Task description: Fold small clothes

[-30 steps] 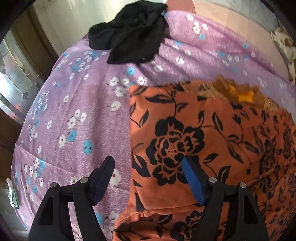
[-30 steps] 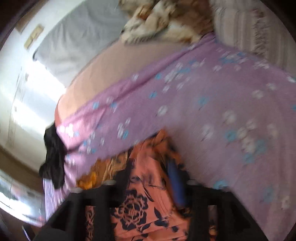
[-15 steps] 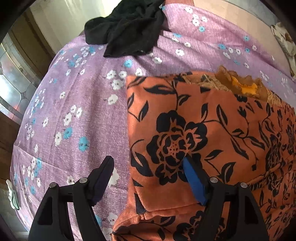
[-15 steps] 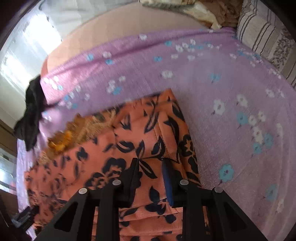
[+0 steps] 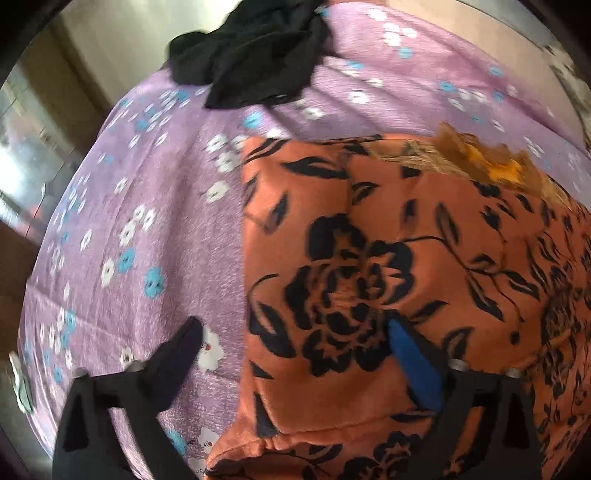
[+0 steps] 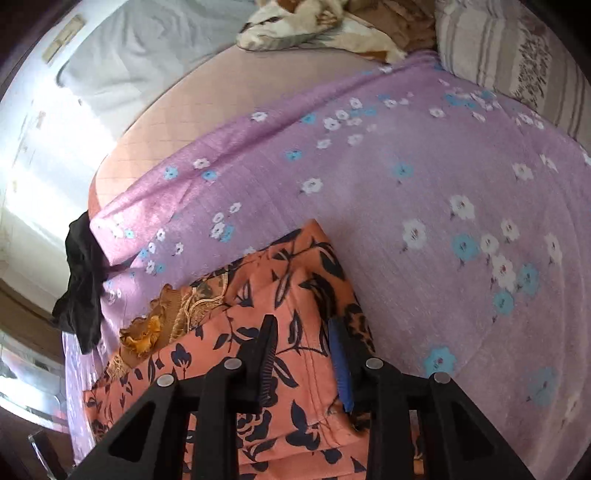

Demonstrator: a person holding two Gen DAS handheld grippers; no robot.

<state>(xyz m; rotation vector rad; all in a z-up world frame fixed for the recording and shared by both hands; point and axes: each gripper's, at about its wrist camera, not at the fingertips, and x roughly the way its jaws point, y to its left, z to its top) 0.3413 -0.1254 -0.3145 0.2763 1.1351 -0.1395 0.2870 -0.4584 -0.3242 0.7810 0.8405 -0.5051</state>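
An orange garment with black flowers (image 5: 369, 266) lies folded on a purple flowered bedsheet (image 5: 147, 229); a gold embroidered part (image 5: 476, 158) shows at its far edge. My left gripper (image 5: 295, 354) is open wide, low over the garment's near left edge, one finger over the sheet, the blue-padded one over the cloth. In the right wrist view the same garment (image 6: 258, 354) lies under my right gripper (image 6: 303, 362), which is part open above its right edge, with nothing held.
A black garment (image 5: 251, 55) lies crumpled at the far left edge of the bed, also in the right wrist view (image 6: 83, 280). A striped pillow (image 6: 517, 59) and a brown and white cloth (image 6: 314, 22) lie at the bed's far end.
My right gripper has let go of the garment's fold, laid it down and drawn back, opening a little. My left gripper has opened wider and hardly moved.
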